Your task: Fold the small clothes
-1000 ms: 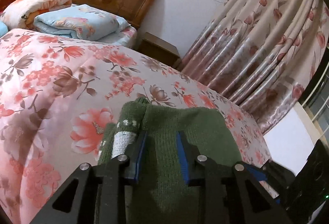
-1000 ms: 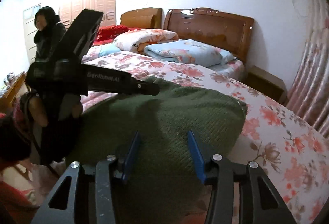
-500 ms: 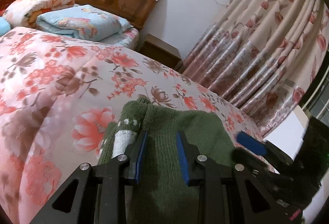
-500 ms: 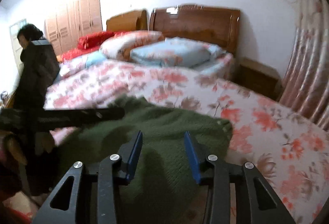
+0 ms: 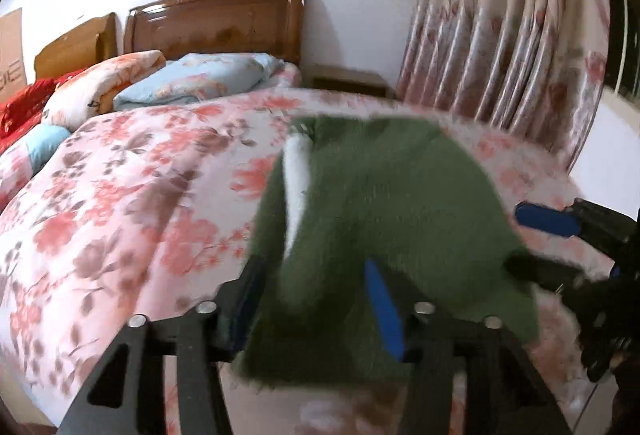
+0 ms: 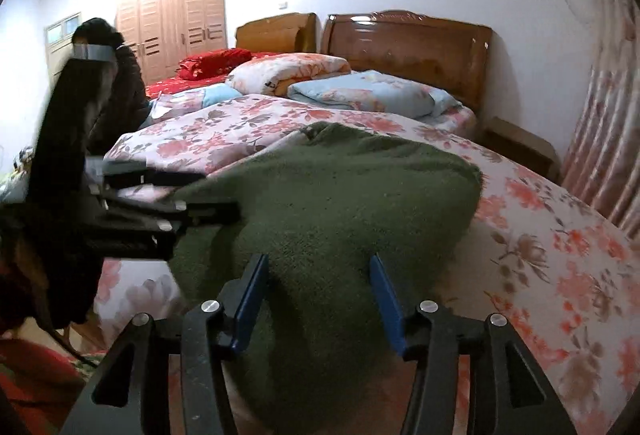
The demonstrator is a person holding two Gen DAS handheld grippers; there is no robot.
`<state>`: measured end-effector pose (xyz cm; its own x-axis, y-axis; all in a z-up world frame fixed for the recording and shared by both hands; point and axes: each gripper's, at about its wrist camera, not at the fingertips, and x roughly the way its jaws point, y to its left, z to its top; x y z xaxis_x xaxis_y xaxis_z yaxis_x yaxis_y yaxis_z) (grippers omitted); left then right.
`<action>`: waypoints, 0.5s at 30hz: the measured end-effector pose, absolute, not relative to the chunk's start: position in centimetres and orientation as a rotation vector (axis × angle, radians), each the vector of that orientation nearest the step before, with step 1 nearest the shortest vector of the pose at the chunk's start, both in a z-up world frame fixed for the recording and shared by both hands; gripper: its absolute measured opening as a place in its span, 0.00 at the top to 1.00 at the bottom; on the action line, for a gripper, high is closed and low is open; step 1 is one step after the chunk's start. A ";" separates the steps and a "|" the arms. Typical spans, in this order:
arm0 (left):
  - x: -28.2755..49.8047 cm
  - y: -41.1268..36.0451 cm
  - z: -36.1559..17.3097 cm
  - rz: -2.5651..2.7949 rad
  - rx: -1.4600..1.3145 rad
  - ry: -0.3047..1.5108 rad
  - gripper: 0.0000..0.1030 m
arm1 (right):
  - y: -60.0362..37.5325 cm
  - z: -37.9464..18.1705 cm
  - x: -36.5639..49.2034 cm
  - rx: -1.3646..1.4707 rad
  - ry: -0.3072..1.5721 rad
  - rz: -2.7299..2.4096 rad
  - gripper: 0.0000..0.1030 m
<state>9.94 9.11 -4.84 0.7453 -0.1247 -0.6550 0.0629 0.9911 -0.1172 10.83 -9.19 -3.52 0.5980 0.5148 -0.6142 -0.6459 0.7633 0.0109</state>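
Observation:
A dark green knitted garment (image 5: 384, 203) with a white strip (image 5: 297, 171) on its left side lies on the floral bedspread (image 5: 120, 195) at the bed's near end. It also shows in the right wrist view (image 6: 340, 195). My left gripper (image 5: 316, 275) is open, its blue-padded jaws on either side of the garment's near edge. My right gripper (image 6: 318, 275) is open too, its jaws straddling the near edge. The right gripper shows at the right of the left wrist view (image 5: 560, 223); the left gripper shows at the left of the right wrist view (image 6: 160, 211).
Folded quilts and pillows (image 6: 360, 91) lie by the wooden headboard (image 6: 408, 47). A bedside table (image 6: 516, 147) and floral curtains (image 5: 500, 35) stand to the right. A person in dark clothes (image 6: 120, 75) stands at the far left by a wardrobe (image 6: 180, 23).
Both grippers have opened wider around the garment's near edge. The left wrist view has swung left and pulled back, now blurred. The right gripper has come closer to the left one.

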 end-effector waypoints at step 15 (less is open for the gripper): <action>2.2 9.8 1.9 -0.016 -0.116 0.444 0.05 | -14.6 4.4 1.3 -0.056 0.369 0.540 0.00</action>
<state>2.17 9.80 1.92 0.9030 -0.0405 -0.4277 -0.0100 0.9933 -0.1150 1.28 -14.65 4.42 0.7935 0.4925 -0.3575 -0.5124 0.8576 0.0440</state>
